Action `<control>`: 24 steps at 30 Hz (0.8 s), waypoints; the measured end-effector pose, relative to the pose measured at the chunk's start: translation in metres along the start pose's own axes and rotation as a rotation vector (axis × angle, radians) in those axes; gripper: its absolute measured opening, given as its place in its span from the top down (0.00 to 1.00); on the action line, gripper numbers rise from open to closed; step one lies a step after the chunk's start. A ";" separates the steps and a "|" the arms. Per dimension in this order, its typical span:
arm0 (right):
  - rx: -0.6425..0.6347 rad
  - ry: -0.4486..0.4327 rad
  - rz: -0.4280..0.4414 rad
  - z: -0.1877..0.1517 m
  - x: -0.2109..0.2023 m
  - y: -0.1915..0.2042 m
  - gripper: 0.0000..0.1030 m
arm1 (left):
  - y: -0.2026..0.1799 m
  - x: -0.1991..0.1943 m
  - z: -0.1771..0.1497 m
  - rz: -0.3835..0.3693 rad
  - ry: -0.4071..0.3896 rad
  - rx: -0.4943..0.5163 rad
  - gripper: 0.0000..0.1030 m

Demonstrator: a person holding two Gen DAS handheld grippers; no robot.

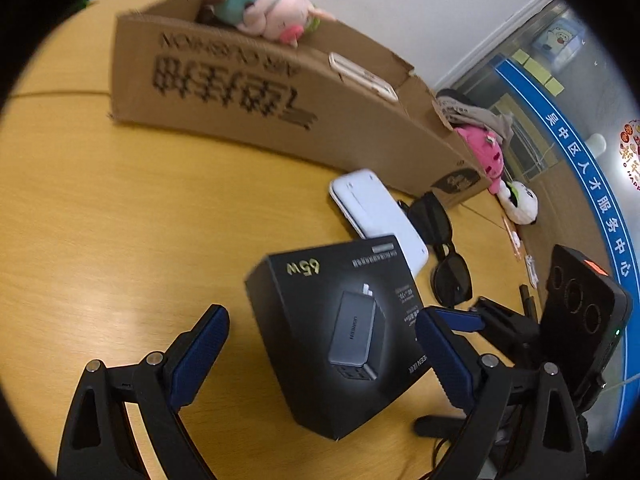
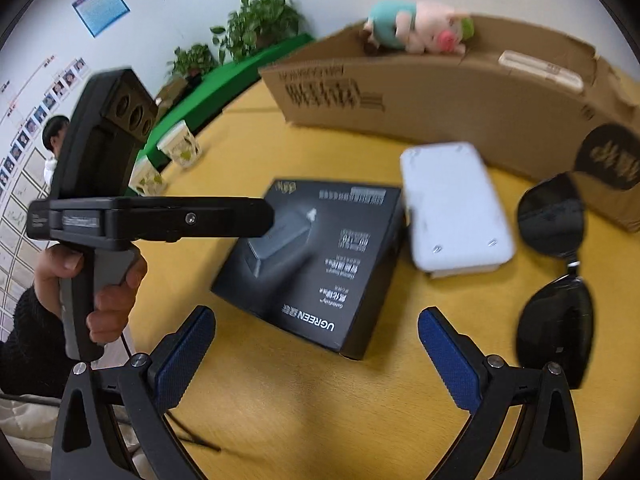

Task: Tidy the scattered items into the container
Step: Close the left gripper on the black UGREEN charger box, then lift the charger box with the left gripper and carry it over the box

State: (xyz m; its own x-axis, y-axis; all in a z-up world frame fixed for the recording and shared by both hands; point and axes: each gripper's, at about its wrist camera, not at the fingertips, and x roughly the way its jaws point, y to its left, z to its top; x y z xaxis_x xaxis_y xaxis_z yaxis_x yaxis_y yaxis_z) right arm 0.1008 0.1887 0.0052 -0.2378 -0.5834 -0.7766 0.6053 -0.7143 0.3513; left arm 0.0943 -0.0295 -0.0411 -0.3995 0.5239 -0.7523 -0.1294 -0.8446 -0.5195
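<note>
A black charger box [image 1: 340, 320] [image 2: 320, 260] lies flat on the yellow table [image 1: 120, 220]. My left gripper [image 1: 320, 336] hovers over it, open, one blue pad on each side and neither touching. My right gripper [image 2: 316, 340] is open too, just short of the box's near corner. Beyond the box lie a white case [image 1: 376, 216] [image 2: 452, 208] and black sunglasses [image 1: 444, 256] [image 2: 556, 260]. Behind them stands the open cardboard box [image 1: 280, 112] [image 2: 440, 92], with a pink-and-teal plush pig [image 1: 264, 4] [image 2: 420, 28] lying on its rim.
A hand [image 2: 100, 280] holds the left gripper's handle at the left. The right gripper's body [image 1: 580, 312] stands close on the right. A pink plush [image 1: 480, 148] and a white plush [image 1: 520, 200] lie past the cardboard box's end. Cups [image 2: 180, 148] stand at the table's far-left edge.
</note>
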 end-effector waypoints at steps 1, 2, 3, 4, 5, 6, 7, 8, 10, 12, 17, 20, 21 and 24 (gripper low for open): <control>-0.007 0.012 -0.006 0.000 0.005 0.001 0.00 | 0.001 0.006 -0.001 -0.007 0.012 -0.003 0.24; -0.014 0.017 -0.012 0.000 0.008 0.002 0.01 | 0.001 0.007 -0.002 -0.021 -0.003 -0.005 0.23; -0.022 0.016 -0.018 0.001 0.012 0.004 0.01 | 0.002 0.008 -0.002 -0.029 -0.010 -0.007 0.26; -0.031 0.014 -0.028 0.002 0.015 0.005 0.02 | 0.002 0.007 -0.002 -0.041 -0.018 -0.010 0.29; -0.041 0.013 -0.034 0.002 0.019 0.007 0.05 | 0.003 0.007 -0.002 -0.044 -0.031 -0.009 0.29; -0.055 0.009 -0.050 0.002 0.023 0.010 0.05 | 0.004 0.007 -0.002 -0.046 -0.038 -0.010 0.30; -0.072 -0.002 -0.082 0.001 0.026 0.013 0.05 | 0.005 0.007 -0.001 -0.047 -0.042 -0.015 0.32; -0.092 -0.009 -0.117 -0.001 0.028 0.017 0.05 | 0.007 0.006 -0.001 -0.049 -0.044 -0.029 0.33; -0.126 -0.016 -0.193 -0.005 0.031 0.027 0.06 | 0.010 0.004 -0.002 -0.051 -0.047 -0.058 0.35; -0.126 -0.033 -0.220 -0.005 0.030 0.029 0.08 | 0.009 0.003 -0.005 -0.037 -0.059 -0.057 0.38; -0.070 -0.073 -0.240 -0.013 0.021 0.027 0.16 | 0.000 -0.004 -0.005 -0.011 -0.094 -0.021 0.48; -0.050 -0.090 -0.233 -0.014 0.014 0.025 0.19 | -0.003 -0.010 -0.002 -0.002 -0.111 -0.001 0.50; -0.053 -0.099 -0.236 -0.014 0.010 0.026 0.19 | -0.004 -0.012 -0.002 -0.002 -0.115 0.003 0.50; -0.072 -0.132 -0.250 -0.011 0.001 0.032 0.20 | -0.012 -0.023 0.001 -0.005 -0.145 0.027 0.50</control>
State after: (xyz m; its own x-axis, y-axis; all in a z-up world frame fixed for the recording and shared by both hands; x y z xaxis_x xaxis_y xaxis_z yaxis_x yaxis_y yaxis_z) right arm 0.1281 0.1694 0.0103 -0.4802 -0.4418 -0.7577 0.5670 -0.8155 0.1161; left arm 0.1042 -0.0310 -0.0170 -0.5253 0.5084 -0.6823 -0.1554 -0.8457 -0.5105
